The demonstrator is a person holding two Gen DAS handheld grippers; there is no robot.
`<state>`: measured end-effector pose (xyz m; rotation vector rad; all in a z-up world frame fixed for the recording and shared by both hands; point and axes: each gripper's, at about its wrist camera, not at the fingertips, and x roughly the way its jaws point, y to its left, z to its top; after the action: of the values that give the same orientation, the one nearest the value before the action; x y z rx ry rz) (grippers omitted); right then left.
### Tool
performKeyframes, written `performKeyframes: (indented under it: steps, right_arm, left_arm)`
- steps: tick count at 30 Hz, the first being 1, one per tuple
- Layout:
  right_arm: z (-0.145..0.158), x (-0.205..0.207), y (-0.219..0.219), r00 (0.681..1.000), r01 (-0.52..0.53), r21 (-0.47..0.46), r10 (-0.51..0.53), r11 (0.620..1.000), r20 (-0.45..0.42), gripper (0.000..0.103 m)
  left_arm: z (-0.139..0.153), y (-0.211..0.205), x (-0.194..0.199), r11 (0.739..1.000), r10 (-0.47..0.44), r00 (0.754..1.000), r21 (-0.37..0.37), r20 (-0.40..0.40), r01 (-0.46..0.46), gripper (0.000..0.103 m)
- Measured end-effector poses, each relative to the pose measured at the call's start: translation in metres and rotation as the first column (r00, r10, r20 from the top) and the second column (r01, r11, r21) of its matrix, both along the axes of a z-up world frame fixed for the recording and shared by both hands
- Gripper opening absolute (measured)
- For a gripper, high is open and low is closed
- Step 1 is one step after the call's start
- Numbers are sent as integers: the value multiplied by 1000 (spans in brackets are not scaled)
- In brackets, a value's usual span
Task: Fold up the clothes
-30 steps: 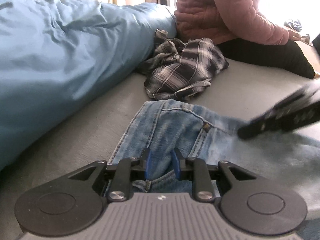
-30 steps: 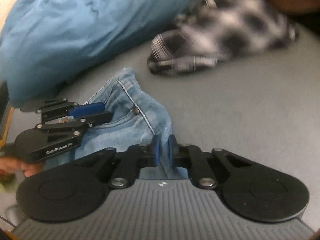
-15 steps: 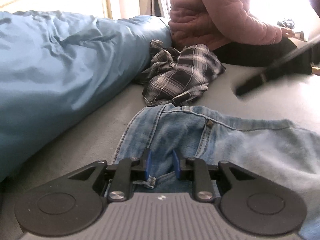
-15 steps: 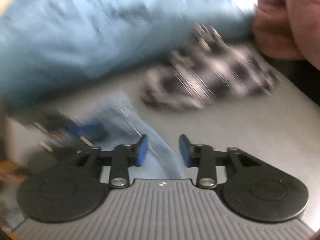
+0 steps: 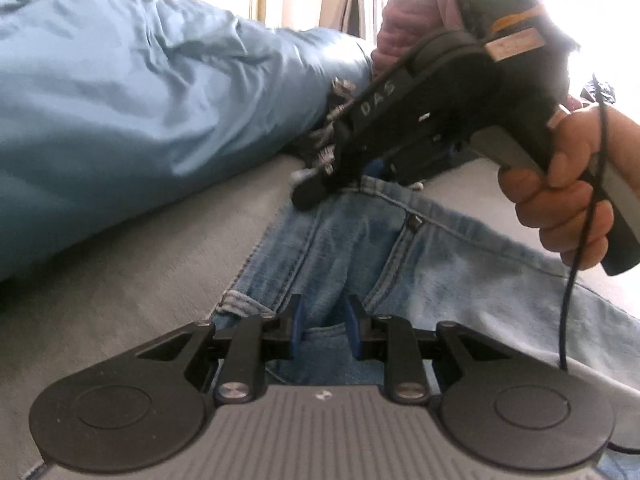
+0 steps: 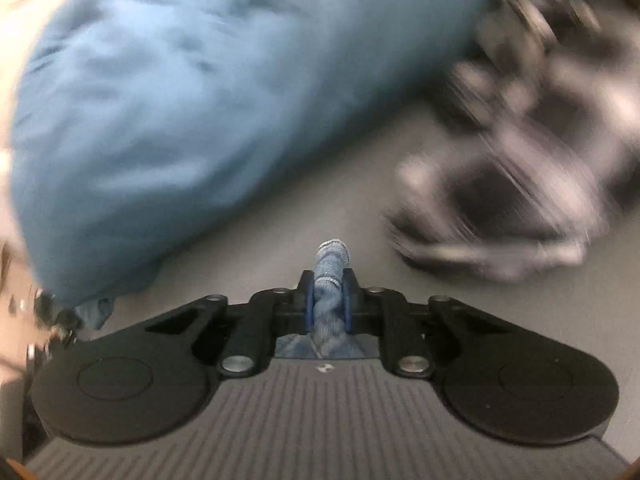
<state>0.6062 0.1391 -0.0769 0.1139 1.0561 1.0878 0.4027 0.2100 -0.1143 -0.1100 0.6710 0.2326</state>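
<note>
Faded blue denim jeans [image 5: 420, 256], with orange-stitched seams and a metal rivet, lie spread on a smooth grey bed sheet [image 5: 132, 280]. The left gripper [image 5: 323, 326] has its blue-padded fingers set narrowly on a fold of denim near the waistband. The right gripper [image 6: 327, 294], held in a hand [image 5: 568, 196], is closing its fingers on a bunched ridge of denim at the jeans' far edge. A crumpled blue duvet [image 5: 140, 100] flanks the jeans; a rumpled black-and-white plaid garment [image 6: 520, 160], blurred, lies beyond.
</note>
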Motion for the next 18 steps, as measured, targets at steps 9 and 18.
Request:
performKeyframes:
  steps: [9,18]
  right_arm:
    - [-54,17,-24,977,157,101,-140,982,-163,15]
    - [38,-24,-91,988,153,183,-147,971,-46,40]
  left_arm:
    - [-7,2,5,999,10,1000,41,-18,-9,23]
    - [50,16,-71,997,22,991,77,-134,-12,39]
